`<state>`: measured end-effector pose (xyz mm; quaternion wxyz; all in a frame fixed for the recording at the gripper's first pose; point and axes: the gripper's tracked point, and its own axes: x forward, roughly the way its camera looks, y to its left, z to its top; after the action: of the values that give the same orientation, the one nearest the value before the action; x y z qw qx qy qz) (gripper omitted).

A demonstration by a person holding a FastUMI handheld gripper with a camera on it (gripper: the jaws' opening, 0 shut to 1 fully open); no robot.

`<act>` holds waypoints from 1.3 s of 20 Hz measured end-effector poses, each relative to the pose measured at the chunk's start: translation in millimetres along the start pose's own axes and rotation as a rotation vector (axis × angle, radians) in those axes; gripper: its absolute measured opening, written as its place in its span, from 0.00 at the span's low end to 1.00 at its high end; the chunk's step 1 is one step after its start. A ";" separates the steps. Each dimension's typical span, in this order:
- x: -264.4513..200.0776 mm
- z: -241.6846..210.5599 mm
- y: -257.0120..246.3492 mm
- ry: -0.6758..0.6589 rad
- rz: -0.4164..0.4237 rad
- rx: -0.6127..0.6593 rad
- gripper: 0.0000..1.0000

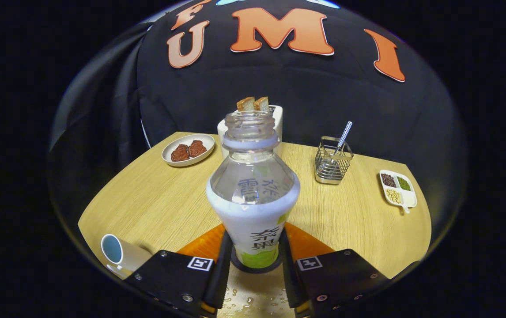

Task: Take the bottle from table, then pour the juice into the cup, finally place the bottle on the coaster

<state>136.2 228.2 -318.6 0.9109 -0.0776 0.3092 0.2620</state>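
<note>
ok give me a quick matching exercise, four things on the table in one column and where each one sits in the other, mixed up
Things:
1. bottle
2. cup
3. wire basket
4. toaster

Places:
A. beyond the bottle, with bread sticking out of its top
B. between the fingers of the gripper, uncapped and upright
C. lying on its side, left of the fingers
D. ahead and to the right of the bottle, holding a utensil handle

Pairs: 1-B, 2-C, 3-D, 4-A

Claw (pixel 255 269) tight around upright bottle (pixel 253 207)
</note>
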 end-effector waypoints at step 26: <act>-48.0 0.1 -11.7 -0.074 -0.098 0.086 0.97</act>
<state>110.1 197.7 -289.8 0.9359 -0.0438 0.2819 0.2066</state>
